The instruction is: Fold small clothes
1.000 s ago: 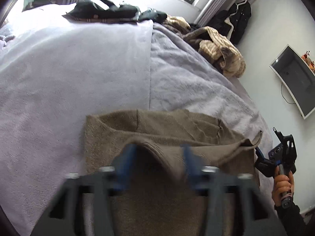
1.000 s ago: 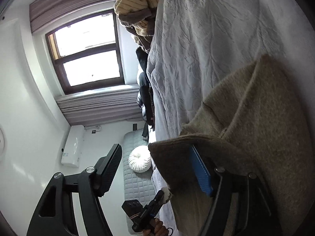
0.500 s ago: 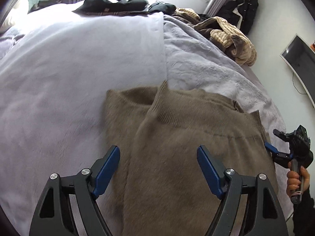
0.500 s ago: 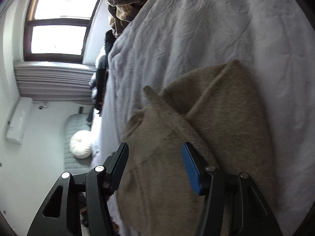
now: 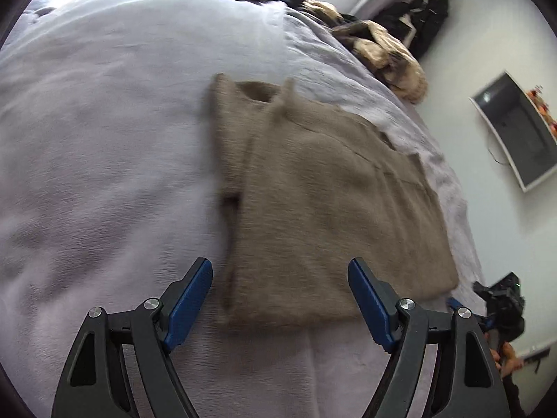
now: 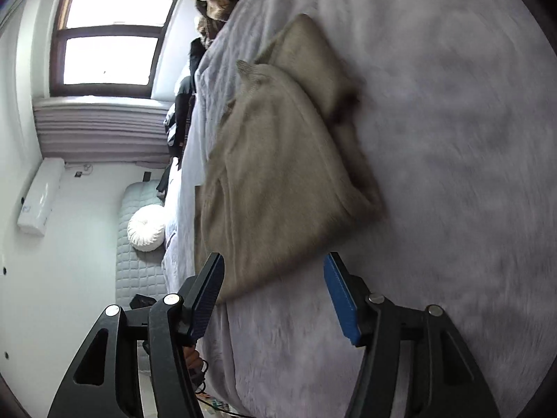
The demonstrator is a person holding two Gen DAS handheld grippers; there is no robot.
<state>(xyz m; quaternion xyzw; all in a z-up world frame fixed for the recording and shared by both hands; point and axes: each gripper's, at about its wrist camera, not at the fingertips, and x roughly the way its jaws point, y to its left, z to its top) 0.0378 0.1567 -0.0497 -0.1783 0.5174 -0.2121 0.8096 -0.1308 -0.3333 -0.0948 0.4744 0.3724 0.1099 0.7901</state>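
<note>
Left wrist view: the left gripper, jaws spread and empty, has released the brown sweater, now folded flat on the bed.

Right wrist view: the right gripper, jaws likewise spread, has backed off; this fold looks complete.

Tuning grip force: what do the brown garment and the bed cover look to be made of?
Brown garment: soft knit, probably wool or a blend; matte fuzzy nap, ribbed edge at the raised corner. Bed cover: pale lavender plush, likely fleece or velour; short brushed pile, soft creases. Motion blur limits certainty.
</note>
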